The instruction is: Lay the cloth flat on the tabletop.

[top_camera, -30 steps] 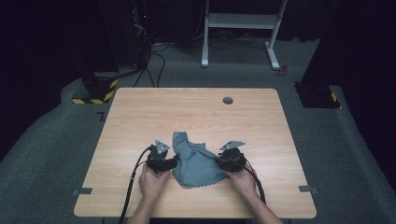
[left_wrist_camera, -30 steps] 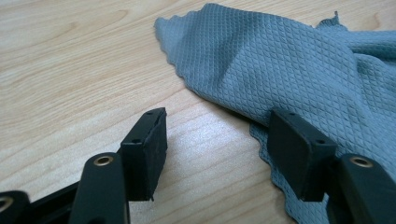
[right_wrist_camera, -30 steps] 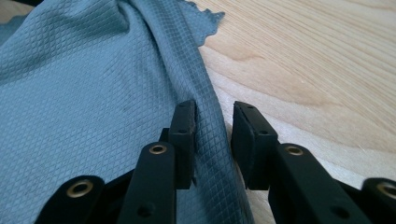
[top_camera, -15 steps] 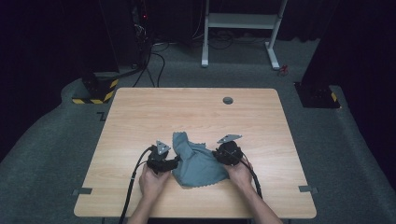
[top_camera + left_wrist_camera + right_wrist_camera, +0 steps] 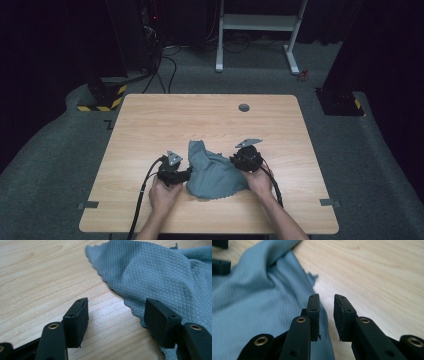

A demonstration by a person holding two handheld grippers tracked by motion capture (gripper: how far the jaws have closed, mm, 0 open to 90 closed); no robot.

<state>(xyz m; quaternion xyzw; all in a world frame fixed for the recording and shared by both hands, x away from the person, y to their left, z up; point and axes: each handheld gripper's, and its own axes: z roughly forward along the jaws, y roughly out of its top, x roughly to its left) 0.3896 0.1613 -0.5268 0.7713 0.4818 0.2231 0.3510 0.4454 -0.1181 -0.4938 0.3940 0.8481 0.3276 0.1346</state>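
Wood table (image 5: 150,120) w/ a round grommet (image 5: 244,107) near far edge, on grey carpet (image 5: 380,165). White frame legs (image 5: 260,22) at back, cables (image 5: 165,70) on floor. Yellow-black striped bases (image 5: 102,97) left & right. Bkgd dark.

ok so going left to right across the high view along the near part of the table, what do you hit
left gripper's cable → left gripper → blue-grey cloth → right gripper → right gripper's cable
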